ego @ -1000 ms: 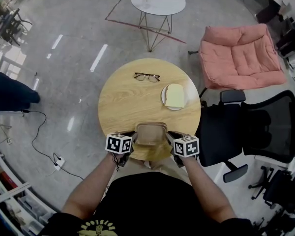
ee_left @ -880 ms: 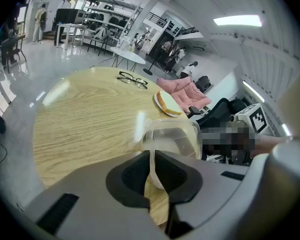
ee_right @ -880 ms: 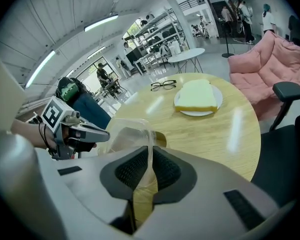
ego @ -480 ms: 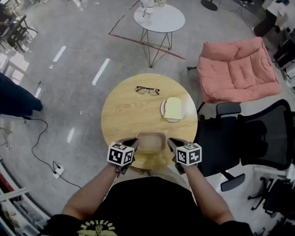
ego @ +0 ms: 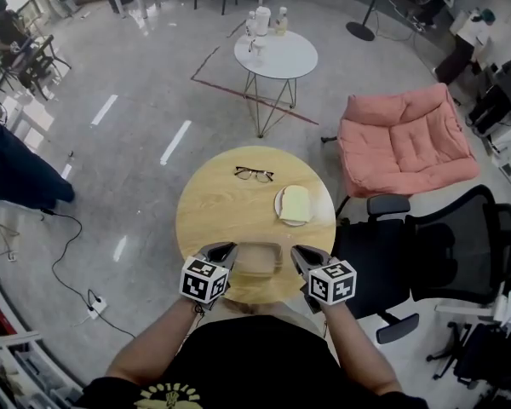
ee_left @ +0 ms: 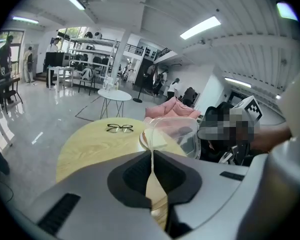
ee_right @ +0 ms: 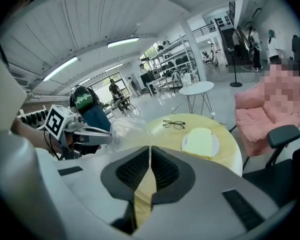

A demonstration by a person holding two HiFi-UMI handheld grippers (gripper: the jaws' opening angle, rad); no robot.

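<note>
A clear plastic container [ego: 257, 257] hangs above the near edge of the round wooden table [ego: 213, 220], held from both sides. My left gripper [ego: 224, 251] is shut on its left rim, and my right gripper [ego: 295, 253] is shut on its right rim. In the left gripper view the container [ee_left: 176, 136] rises just past the closed jaws. The right gripper view shows the container [ee_right: 126, 131] between the jaws and the left gripper [ee_right: 97, 132]. On the table lie black glasses [ego: 253, 174] and a slice of bread [ego: 295, 203] on a white plate [ego: 280, 210].
A pink cushioned chair [ego: 404, 139] stands to the right, with a black office chair [ego: 434, 245] nearer. A small white round table [ego: 277, 54] with bottles stands beyond. A cable and power strip [ego: 92, 304] lie on the floor at left, where a person's leg [ego: 17, 173] shows.
Both grippers have lifted the container up off the table. The table now looks smaller and farther below in every view.
</note>
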